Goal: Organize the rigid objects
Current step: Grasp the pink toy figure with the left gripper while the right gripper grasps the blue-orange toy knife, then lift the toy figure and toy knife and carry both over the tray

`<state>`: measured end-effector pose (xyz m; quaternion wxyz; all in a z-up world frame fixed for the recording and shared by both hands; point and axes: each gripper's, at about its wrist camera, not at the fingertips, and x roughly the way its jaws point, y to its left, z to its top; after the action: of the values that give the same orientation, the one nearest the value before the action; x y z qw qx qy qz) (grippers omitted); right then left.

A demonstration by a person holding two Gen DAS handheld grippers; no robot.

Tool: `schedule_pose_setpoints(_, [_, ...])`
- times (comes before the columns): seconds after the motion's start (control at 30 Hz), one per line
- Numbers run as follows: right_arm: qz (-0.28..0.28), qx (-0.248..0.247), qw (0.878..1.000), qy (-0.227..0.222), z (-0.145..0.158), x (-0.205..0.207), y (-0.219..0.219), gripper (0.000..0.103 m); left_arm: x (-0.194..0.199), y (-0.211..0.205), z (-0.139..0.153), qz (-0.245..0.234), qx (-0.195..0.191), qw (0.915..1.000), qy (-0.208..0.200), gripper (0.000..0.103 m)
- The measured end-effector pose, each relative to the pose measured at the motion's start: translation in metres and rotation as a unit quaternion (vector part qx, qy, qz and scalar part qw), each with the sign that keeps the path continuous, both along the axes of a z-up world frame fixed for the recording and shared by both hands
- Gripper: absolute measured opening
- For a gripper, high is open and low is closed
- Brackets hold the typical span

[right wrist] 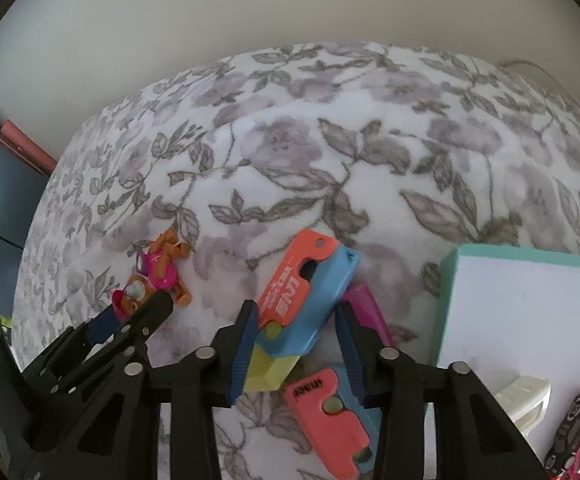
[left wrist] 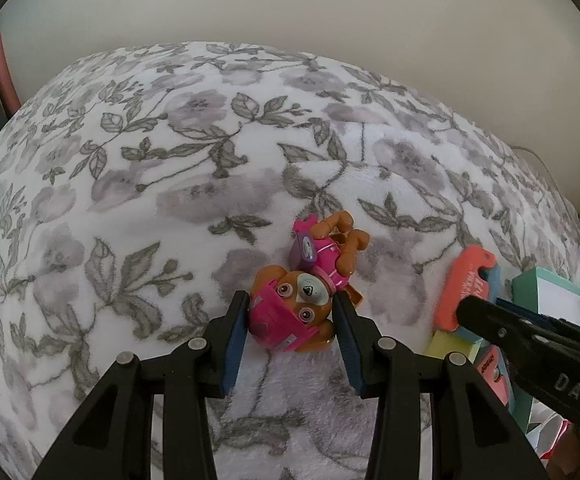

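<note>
While both grippers point steeply down, a floral fleece blanket [left wrist: 170, 168] fills most of each view, white with grey-purple flowers and leaves, and everything lies on it. Plain pale wall [left wrist: 329, 8] behind. Teal-rimmed box [right wrist: 529, 312] with a white inside sits at right in the right wrist view; a dark toy car [right wrist: 577, 428] lies in it near the bottom edge, with something pink beside it, too cropped to name.

Left gripper [left wrist: 291, 320]: blue pads sit on both sides of the head of a toy puppy figure [left wrist: 293, 312], brown with pink outfit and goggles, lying on its back on the blanket, legs pointing away. Pads look pressed on the head, so it is clamped on the figure.

Right gripper [right wrist: 295, 326]: jaws part closed around an orange-and-blue plastic toy [right wrist: 309, 292] with white lettering, a yellow block at its near end. Left pad touches it; a gap shows at the right pad, so no grip. A magenta piece [right wrist: 365, 312] lies just behind the right finger. A second coral-and-blue toy [right wrist: 329, 420] lies nearer the camera, below the fingers.
</note>
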<state>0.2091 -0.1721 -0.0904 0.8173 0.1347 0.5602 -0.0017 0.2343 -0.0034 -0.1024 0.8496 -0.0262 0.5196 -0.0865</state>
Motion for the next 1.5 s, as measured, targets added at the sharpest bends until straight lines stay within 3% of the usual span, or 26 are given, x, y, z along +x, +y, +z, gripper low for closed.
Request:
schedule_pose_setpoints(0.17, [0.012,-0.004,1.000,-0.013,0.002,0.005,0.013,0.030,0.000,0.001,-0.001,0.001,-0.007,1.0000,-0.003,0.044])
schedule_pose_setpoints(0.53, [0.048,-0.007,0.999,-0.013,0.000,0.012,0.035,0.030,0.003,0.007,-0.003,0.012,-0.020,0.9997,-0.005,0.044])
schedule_pose_setpoints(0.67, [0.058,0.026,0.998,-0.012,-0.002,0.010,0.037,0.030,0.004,0.017,-0.003,0.023,-0.027,0.9994,-0.006,0.044])
schedule_pose_setpoints(1.03, [0.080,0.024,0.996,-0.012,0.000,0.008,0.051,0.031,0.005,0.035,-0.003,0.046,-0.039,0.9981,-0.007,0.044])
schedule_pose_setpoints(1.13, [0.083,0.018,0.996,-0.009,-0.004,0.010,0.052,0.035,0.005,0.039,-0.003,0.052,-0.042,0.9977,-0.007,0.044])
schedule_pose_setpoints(1.5, [0.103,-0.012,0.995,-0.003,-0.015,0.009,0.072,0.034,0.006,0.049,-0.003,0.062,-0.047,0.9969,-0.008,0.044])
